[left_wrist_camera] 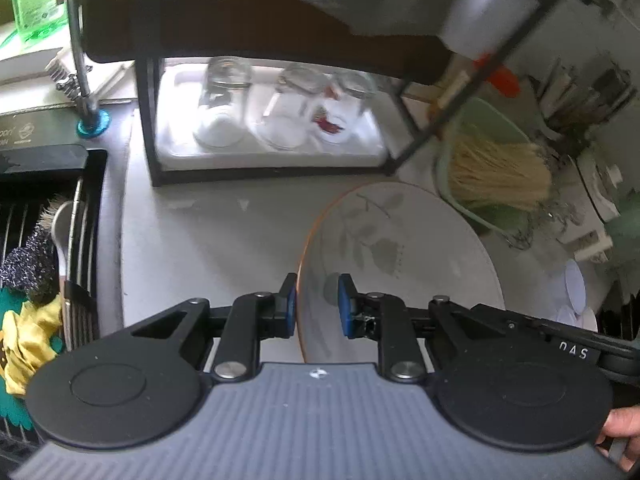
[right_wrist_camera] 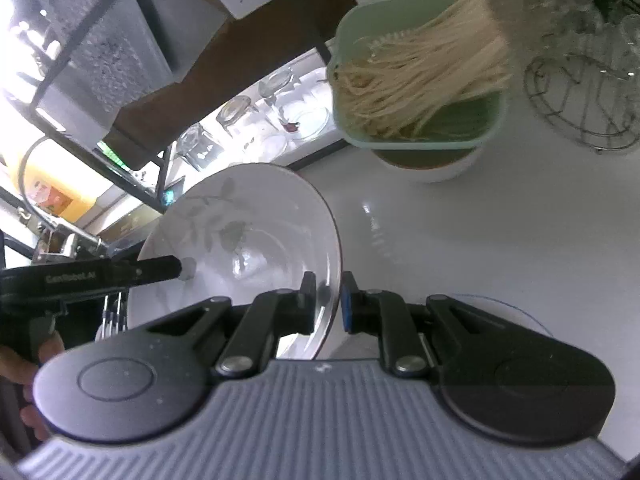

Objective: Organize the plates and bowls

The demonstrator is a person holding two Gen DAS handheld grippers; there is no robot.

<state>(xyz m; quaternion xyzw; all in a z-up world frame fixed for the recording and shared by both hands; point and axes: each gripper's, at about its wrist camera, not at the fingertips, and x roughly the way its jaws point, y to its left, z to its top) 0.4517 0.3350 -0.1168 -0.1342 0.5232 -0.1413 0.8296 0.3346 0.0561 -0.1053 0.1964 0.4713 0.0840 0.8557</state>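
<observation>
- Left wrist view: your left gripper is clamped on the near left rim of the plate, one blue pad outside the rim, the other over the inner face
- The plate is white with a grey leaf print and an orange edge line; it sits above the white counter, tilted, in front of the black shelf frame
- Three glass jars stand on the white tray inside that frame
- Green basket with pale bristles lies just beyond the plate's far right edge
- Dish rack with a scrubber and yellow cloth is at far left; your right gripper body crosses the lower right, with a hand at the corner
- Right wrist view: your right gripper is closed on the opposite rim of the same plate, rim pinched between both pads
- The left gripper's finger reaches onto the plate's left side
- Green basket rests on a white bowl, well apart from the plate; a wire stand sits at far right
</observation>
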